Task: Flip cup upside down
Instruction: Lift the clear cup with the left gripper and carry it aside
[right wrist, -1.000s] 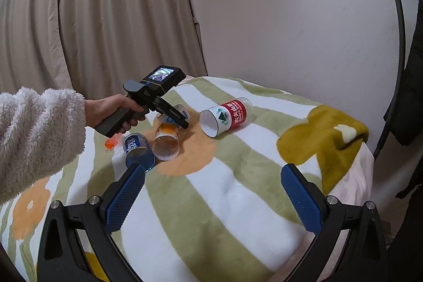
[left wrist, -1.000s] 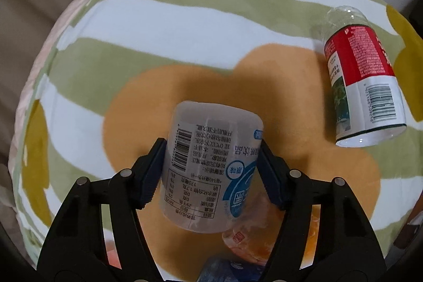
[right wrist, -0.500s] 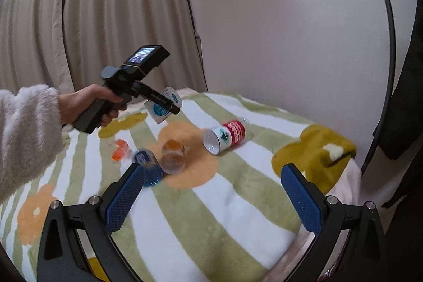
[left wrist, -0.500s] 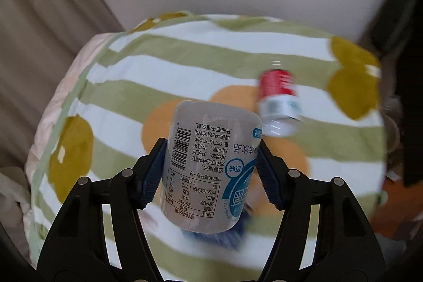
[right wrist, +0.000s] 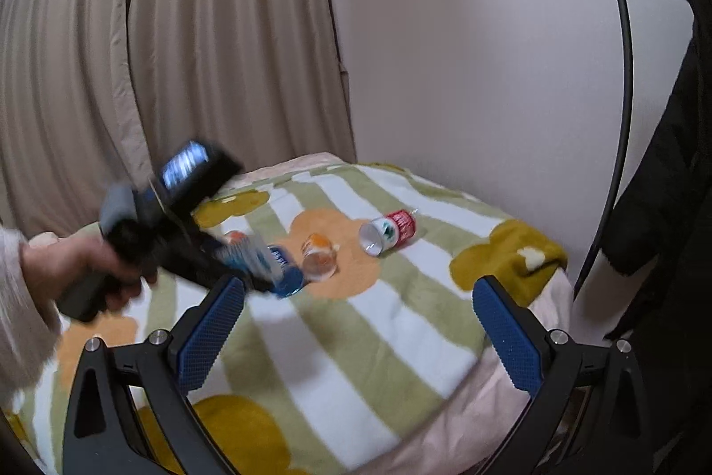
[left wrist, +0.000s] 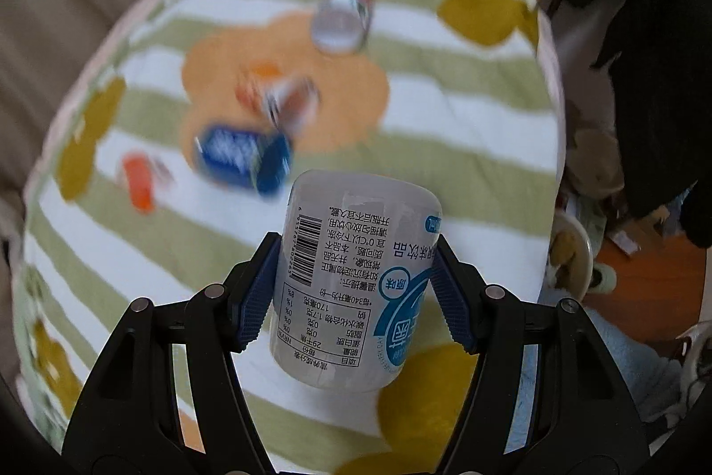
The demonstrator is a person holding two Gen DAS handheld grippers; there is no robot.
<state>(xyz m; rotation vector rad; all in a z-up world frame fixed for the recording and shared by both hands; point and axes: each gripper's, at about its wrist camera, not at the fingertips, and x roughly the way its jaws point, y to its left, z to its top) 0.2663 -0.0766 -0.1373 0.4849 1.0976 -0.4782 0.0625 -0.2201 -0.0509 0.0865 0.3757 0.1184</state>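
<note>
My left gripper (left wrist: 353,292) is shut on a white plastic cup (left wrist: 351,279) with a blue label and a barcode, its closed base pointing away from the camera. It holds the cup in the air above the striped blanket (left wrist: 445,145). In the right wrist view the left gripper (right wrist: 249,270) is a blurred black shape held by a hand at the left, and the cup in it is too blurred to make out. My right gripper (right wrist: 358,334) is open and empty above the near part of the blanket (right wrist: 356,341).
A red-and-white cup (left wrist: 345,14) (right wrist: 389,230), an orange cup (left wrist: 285,99) (right wrist: 318,254), a blue cup (left wrist: 242,156) (right wrist: 285,272) and a small orange item (left wrist: 140,181) lie on the blanket. Curtains (right wrist: 178,52) and a wall (right wrist: 467,52) stand behind. Dark clothing (left wrist: 645,52) hangs at the right.
My left gripper has lifted the white cup off the blanket and swung it up and toward the near side; the other cups now lie farther away. My right gripper stays open.
</note>
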